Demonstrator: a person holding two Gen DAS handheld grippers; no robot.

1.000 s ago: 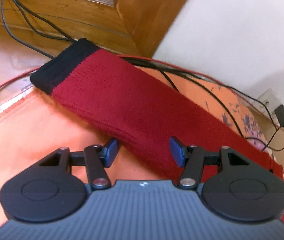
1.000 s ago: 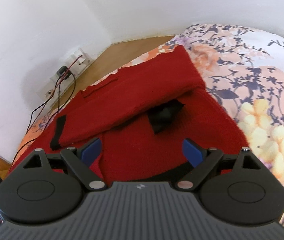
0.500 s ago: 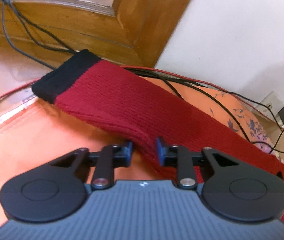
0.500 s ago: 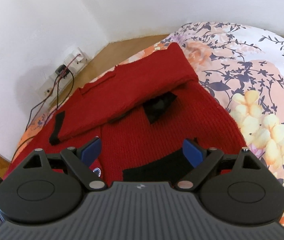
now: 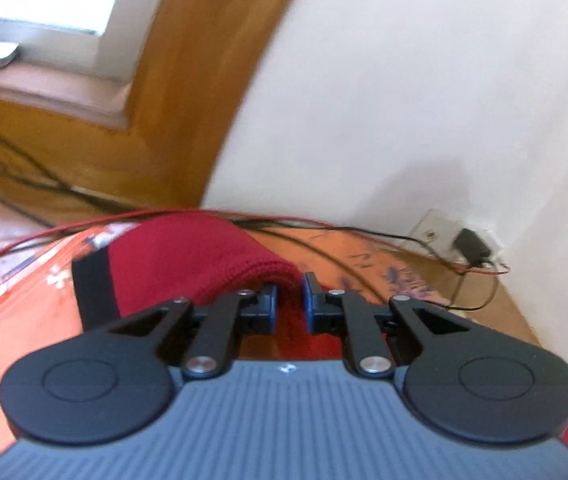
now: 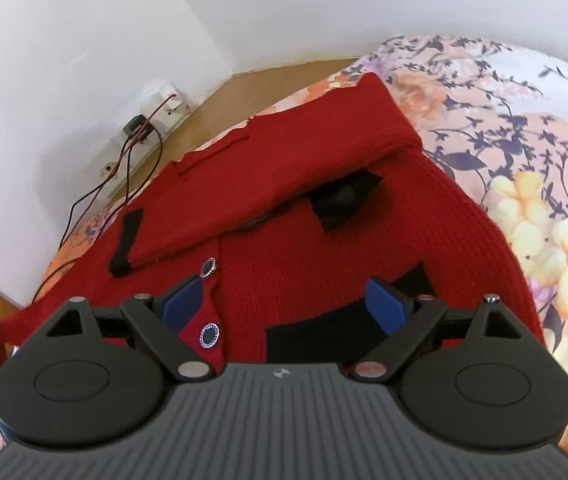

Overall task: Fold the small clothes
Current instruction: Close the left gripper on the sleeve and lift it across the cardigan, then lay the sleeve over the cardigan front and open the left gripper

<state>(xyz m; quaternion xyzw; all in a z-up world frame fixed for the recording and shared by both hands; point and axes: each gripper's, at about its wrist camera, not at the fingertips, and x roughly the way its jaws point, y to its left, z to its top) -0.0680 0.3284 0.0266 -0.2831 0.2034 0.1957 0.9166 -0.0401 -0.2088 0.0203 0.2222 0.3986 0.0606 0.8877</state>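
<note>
The left gripper [image 5: 289,295] is pinching the red sleeve [image 5: 188,256] above the bedsheet [image 5: 24,320], while the right gripper [image 6: 284,300] is hovering wide open over the cardigan [image 6: 304,248] lying on the bed.

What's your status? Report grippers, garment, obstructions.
Left hand-held gripper shut on red knitted sleeve. Right hand-held gripper open above red knitted cardigan. Black and red cables beside sleeve.
</note>
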